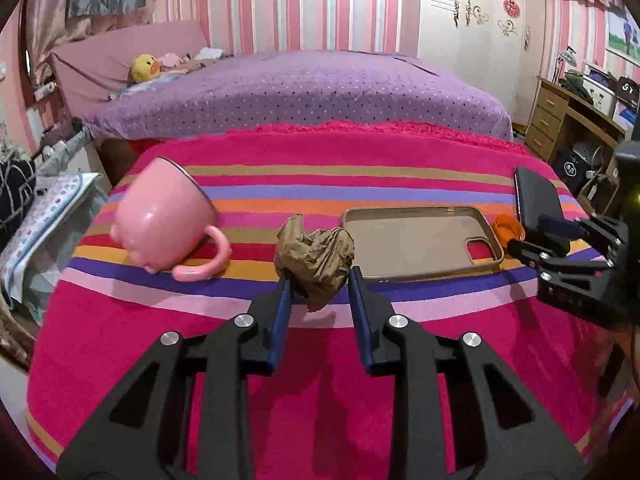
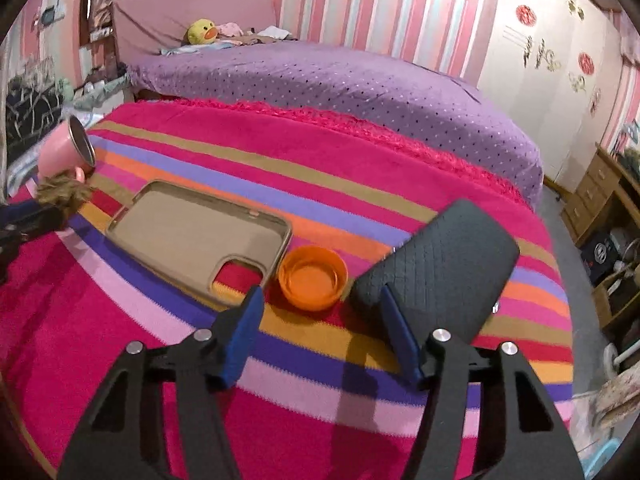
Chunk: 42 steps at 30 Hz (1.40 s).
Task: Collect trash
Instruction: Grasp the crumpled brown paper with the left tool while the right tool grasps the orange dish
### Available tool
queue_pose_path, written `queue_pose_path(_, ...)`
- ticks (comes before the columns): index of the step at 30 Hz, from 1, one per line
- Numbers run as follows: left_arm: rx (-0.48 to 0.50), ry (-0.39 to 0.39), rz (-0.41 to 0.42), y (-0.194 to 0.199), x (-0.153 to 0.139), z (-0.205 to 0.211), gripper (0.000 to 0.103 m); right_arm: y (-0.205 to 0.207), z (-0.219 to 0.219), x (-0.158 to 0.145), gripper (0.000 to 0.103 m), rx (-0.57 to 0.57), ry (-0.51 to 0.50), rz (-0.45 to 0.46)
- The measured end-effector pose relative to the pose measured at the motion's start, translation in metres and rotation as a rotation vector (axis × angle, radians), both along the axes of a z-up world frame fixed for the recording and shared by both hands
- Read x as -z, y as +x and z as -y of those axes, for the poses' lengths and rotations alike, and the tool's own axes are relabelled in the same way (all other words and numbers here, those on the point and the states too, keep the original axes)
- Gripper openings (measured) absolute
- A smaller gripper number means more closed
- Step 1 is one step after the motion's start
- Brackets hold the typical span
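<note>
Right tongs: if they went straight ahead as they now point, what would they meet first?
Most likely the orange cap, lying open side up just ahead of the open right tongs, between the beige phone case and the black quilted phone. Depth is uncertain.

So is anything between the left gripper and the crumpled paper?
Nothing visible. The left gripper is open with the paper already at its fingertips. The mug lies off to one side and the phone case to the other, both clear of the path.

From the left wrist we look low and close across the striped blanket [image 1: 320,360] toward the far bed. Our right wrist view sits further right, angled leftward. Both share the phone case [image 1: 420,240] [image 2: 192,236].
</note>
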<state>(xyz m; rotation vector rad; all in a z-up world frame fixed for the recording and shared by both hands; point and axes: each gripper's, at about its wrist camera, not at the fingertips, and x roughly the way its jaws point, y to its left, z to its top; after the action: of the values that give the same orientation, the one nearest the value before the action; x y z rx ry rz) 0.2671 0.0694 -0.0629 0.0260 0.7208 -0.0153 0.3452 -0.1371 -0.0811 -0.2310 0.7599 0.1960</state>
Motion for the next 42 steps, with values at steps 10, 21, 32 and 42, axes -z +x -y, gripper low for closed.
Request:
queue_pose_path(10,-0.027,-0.015,-0.007,0.003,0.004,-0.014,0.027,0.02,-0.007,0.004,0.06,-0.019,-0.091,0.003)
queue_pose_path(21,-0.035,-0.016,0.001,0.003,0.001,-0.01,0.027,0.025,-0.015,0.009,0.04,-0.062,-0.139,-0.001)
queue_pose_path(32,-0.028,0.005,0.03,-0.007,-0.01,-0.003,0.027,-0.01,-0.001,-0.014,0.04,-0.052,-0.068,0.077)
queue_pose_path(42,0.013,0.028,0.068,-0.029,-0.024,0.026,0.027,-0.062,0.03,-0.054,0.04,-0.029,-0.06,0.131)
